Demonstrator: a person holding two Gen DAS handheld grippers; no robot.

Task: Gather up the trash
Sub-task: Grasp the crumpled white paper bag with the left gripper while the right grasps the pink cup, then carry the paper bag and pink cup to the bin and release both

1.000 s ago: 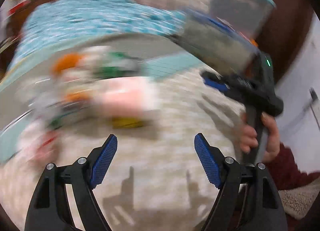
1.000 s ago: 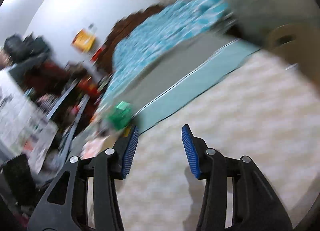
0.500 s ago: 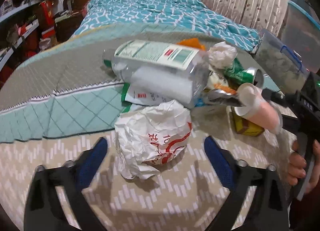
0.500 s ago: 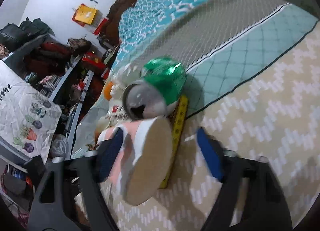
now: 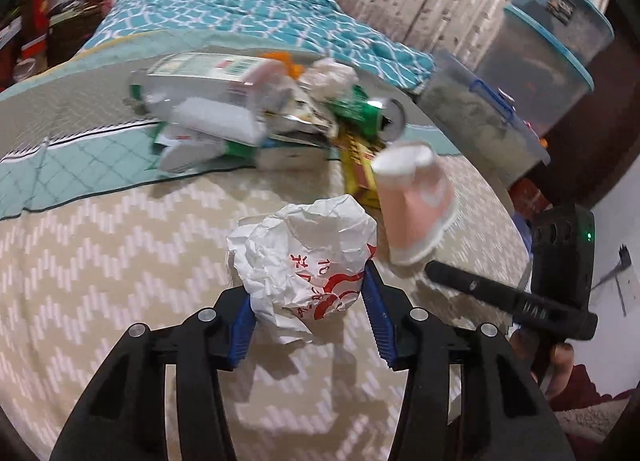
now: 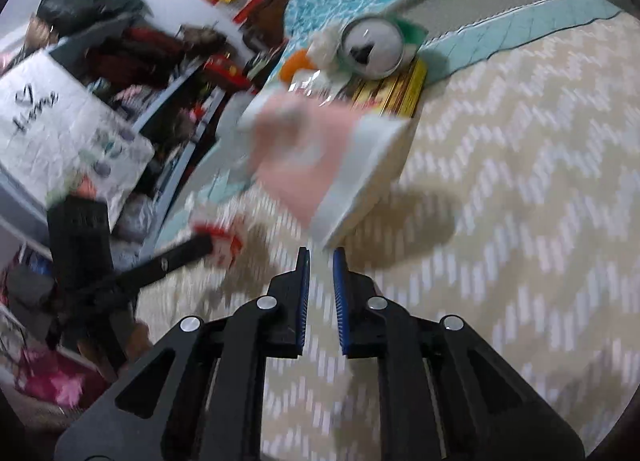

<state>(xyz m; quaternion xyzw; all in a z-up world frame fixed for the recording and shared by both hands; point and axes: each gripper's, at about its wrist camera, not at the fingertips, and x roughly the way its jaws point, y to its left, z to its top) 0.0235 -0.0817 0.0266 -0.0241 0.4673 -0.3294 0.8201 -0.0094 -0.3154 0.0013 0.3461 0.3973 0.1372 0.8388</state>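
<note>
A bed (image 5: 120,221) in a zigzag cover is strewn with trash, where a crumpled paper wrapper (image 5: 304,261) is being closed on by the left gripper (image 5: 310,303), while a pink paper cup (image 6: 320,165) is pinched at its rim by the narrowed right gripper (image 6: 321,261).

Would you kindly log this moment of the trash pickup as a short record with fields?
Surface: beige zigzag bedspread
Left gripper: jaws closing on the crumpled paper wrapper, pads touching both sides
Right gripper: shut, apparently pinching the pink paper cup by its rim
Pile behind: green can, plastic bottle, yellow box
</note>
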